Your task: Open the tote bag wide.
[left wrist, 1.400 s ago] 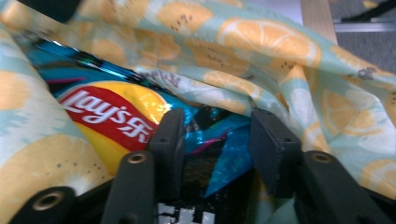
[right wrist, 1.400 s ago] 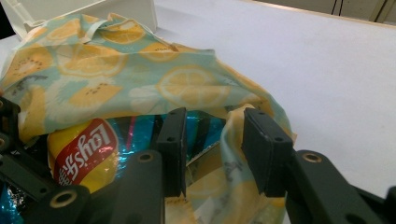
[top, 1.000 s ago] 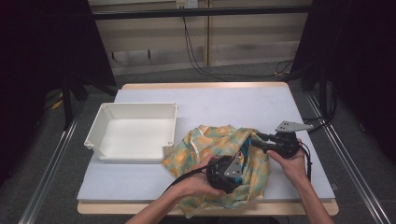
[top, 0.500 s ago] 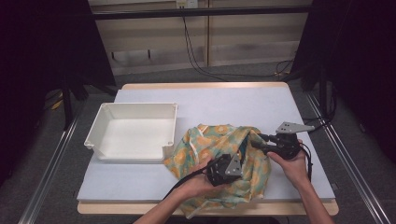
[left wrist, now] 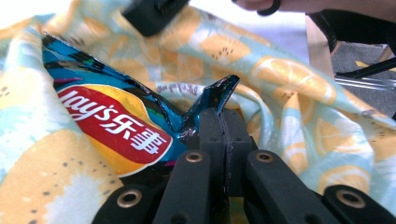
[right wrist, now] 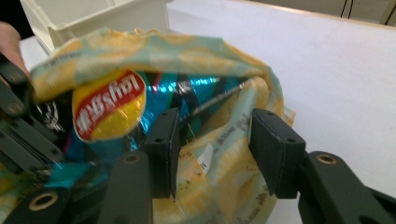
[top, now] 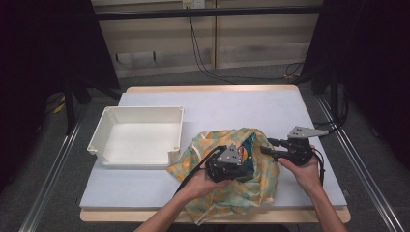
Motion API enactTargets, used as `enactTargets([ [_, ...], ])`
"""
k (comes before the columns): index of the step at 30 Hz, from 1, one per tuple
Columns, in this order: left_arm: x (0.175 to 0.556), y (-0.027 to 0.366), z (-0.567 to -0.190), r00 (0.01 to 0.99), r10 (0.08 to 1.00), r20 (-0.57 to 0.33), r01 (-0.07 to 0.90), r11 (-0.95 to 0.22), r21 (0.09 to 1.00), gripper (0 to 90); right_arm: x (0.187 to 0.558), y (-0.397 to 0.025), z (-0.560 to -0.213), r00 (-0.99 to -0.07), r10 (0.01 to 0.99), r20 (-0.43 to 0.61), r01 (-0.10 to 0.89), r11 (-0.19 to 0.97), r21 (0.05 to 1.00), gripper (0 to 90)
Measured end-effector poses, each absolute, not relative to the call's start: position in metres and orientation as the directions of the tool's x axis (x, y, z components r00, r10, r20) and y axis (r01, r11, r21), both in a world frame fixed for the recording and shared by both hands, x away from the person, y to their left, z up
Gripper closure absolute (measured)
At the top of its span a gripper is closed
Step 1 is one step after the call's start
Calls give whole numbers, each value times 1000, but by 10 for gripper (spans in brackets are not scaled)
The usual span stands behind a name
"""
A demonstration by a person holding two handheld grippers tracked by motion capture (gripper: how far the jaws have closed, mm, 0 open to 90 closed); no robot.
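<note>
Both grippers shifted: left gripper (left wrist: 223, 140) still clamps chip bag (left wrist: 116, 126); right gripper (right wrist: 212, 149) fingers apart.

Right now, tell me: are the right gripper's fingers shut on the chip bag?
No, the right gripper has its fingers spread apart around a fold of the lemon-print cloth bag, not clamped on the chip bag.

Blue chip bag (left wrist: 112, 126), inside lemon-print cloth bag (top: 270, 169)

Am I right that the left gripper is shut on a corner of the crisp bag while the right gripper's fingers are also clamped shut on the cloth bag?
Not quite. The left gripper is shut on the crisp bag, but the right gripper view shows the right gripper with its fingers apart, open around the rim of the cloth bag, not clamped on it.
</note>
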State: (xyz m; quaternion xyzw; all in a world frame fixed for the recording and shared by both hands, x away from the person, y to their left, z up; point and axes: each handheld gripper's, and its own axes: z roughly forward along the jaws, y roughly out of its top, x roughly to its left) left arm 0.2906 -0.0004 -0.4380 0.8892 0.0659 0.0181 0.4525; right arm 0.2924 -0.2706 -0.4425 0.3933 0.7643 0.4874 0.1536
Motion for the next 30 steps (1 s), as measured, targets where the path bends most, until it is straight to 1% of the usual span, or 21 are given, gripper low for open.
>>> enactTargets([
  [1,290,0,-438,990,134,-43,113,-575,811,894,293,-270,-444,-641,753,149,456,218,863,531],
  [3,290,2,-436,991,126,-37,102,-569,816,894,294,-270,-446,-639,755,146,457,220,862,532],
  [9,289,3,-428,992,114,-56,109,-540,835,895,296,-268,-448,-641,754,145,463,229,856,547],
  [10,289,4,-427,992,108,-68,115,-530,840,895,297,-267,-448,-640,754,144,463,229,856,548],
  [11,290,5,-425,989,121,-89,139,-520,843,895,297,-267,-448,-639,755,147,466,228,855,552],
  [14,291,7,-423,988,122,-92,141,-499,855,895,297,-267,-448,-641,755,141,462,232,856,560],
  [19,294,9,-413,985,122,-126,168,-452,876,896,297,-269,-447,-638,756,148,463,223,858,571],
  [22,294,9,-409,987,117,-115,155,-448,880,896,298,-270,-446,-638,755,149,462,220,859,582],
  [25,296,12,-404,983,113,-142,177,-419,891,896,298,-270,-446,-637,756,150,460,218,861,598],
  [30,298,16,-397,983,116,-141,176,-394,902,896,297,-269,-445,-638,755,154,460,213,862,598],
])
